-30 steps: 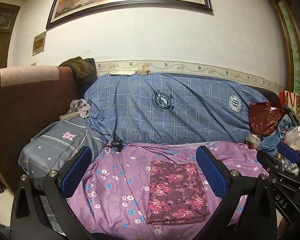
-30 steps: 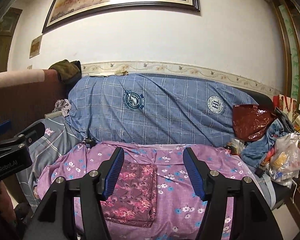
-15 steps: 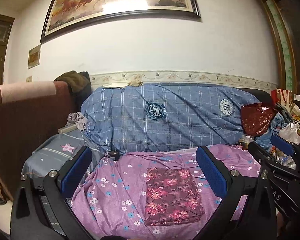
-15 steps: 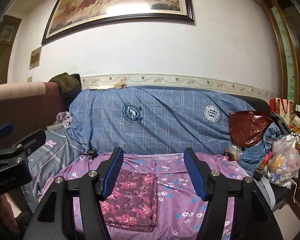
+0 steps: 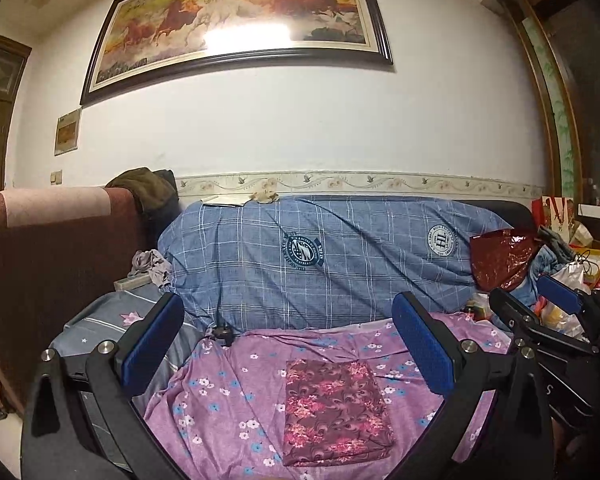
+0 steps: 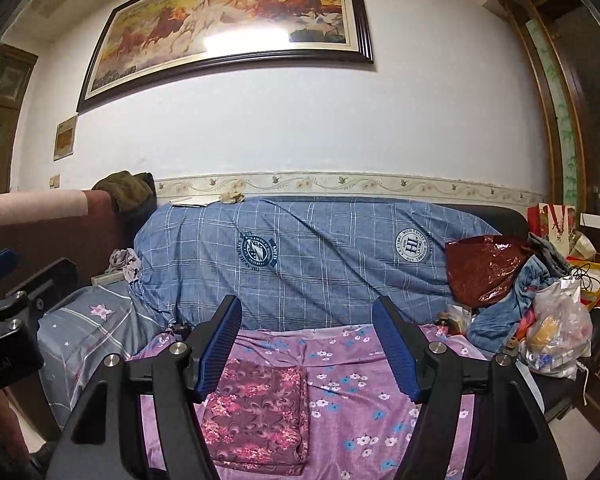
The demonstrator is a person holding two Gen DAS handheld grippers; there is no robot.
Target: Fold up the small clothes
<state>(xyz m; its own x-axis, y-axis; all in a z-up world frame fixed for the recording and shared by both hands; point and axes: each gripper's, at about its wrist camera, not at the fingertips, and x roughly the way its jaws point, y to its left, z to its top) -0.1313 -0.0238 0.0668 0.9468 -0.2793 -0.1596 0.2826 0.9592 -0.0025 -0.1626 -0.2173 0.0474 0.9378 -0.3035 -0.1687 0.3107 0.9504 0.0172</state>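
A small maroon floral cloth (image 5: 334, 408) lies folded in a flat rectangle on the purple flowered sheet (image 5: 220, 408) of the sofa seat. It also shows in the right wrist view (image 6: 260, 412). My left gripper (image 5: 288, 344) is open and empty, held above and in front of the cloth. My right gripper (image 6: 308, 344) is open and empty, to the right of the cloth and clear of it. Each gripper shows at the edge of the other's view.
A blue checked cover (image 5: 320, 264) drapes the sofa back. A grey star-print pillow (image 5: 112, 320) lies at the left. A red bag (image 6: 484, 268), clothes and plastic bags (image 6: 556, 332) pile up at the right. A framed horse painting (image 5: 236, 28) hangs above.
Both grippers have tilted up and drawn back from the sofa, so the folded cloth sits lower in both views. The cloth has not moved.
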